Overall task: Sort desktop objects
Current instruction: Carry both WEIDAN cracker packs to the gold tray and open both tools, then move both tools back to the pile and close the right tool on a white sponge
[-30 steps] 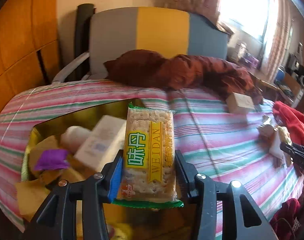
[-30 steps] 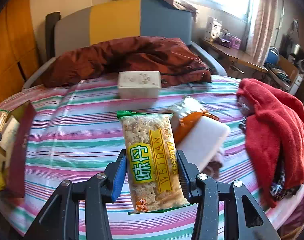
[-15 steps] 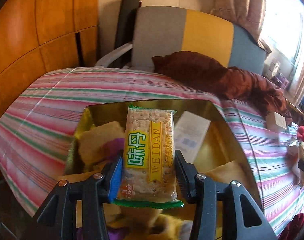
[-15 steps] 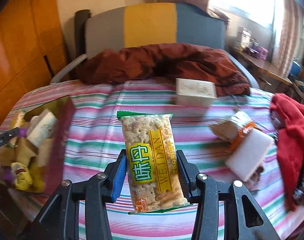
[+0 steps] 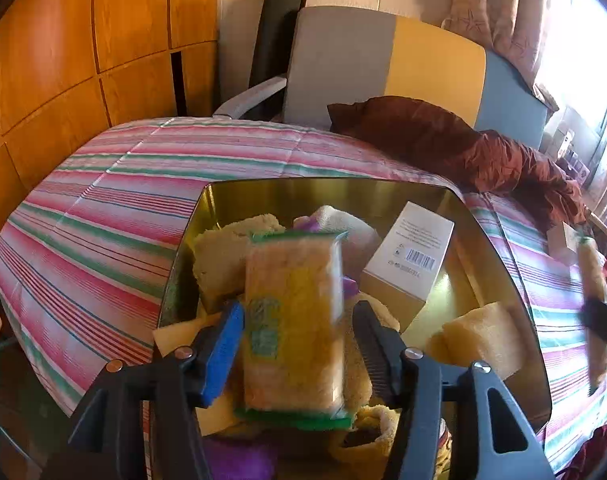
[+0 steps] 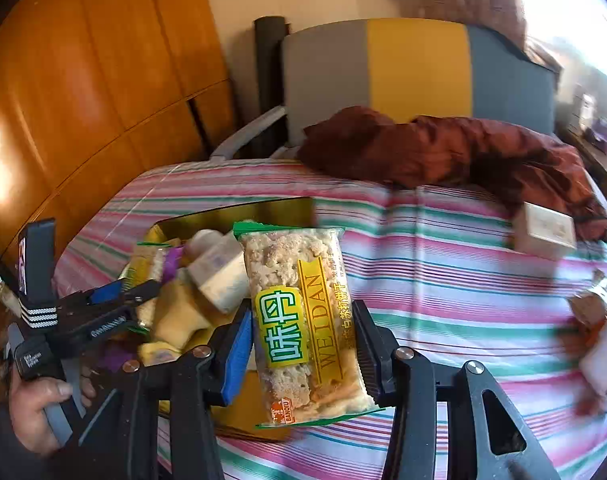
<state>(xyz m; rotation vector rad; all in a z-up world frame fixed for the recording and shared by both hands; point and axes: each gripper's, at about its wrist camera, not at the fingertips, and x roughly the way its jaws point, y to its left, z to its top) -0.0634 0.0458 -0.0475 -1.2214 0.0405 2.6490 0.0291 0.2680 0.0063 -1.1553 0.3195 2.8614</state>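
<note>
My left gripper point(image 5: 297, 344) hangs over the gold box point(image 5: 495, 236), jaws parted wider than the blurred Weidan cracker packet point(image 5: 293, 320) that sits loose between them. The box holds yellow sponges point(image 5: 483, 340), a white carton point(image 5: 411, 252) and purple bits. My right gripper point(image 6: 303, 344) is shut on a second Weidan cracker packet point(image 6: 303, 312), held upright near the box's point(image 6: 231, 208) right edge. The left gripper point(image 6: 103, 308) shows at the left of the right wrist view, over the box.
The box lies on a striped cloth point(image 5: 115, 200). A brown jacket point(image 6: 443, 148) lies at the back. A small white box point(image 6: 543, 232) and wrapped items point(image 6: 599, 320) lie to the right. A grey and yellow chair point(image 5: 383, 56) stands behind.
My left gripper's jaws have opened and its cracker packet is blurred, slipping free over the box. My right gripper has swung left toward the box with its packet.
</note>
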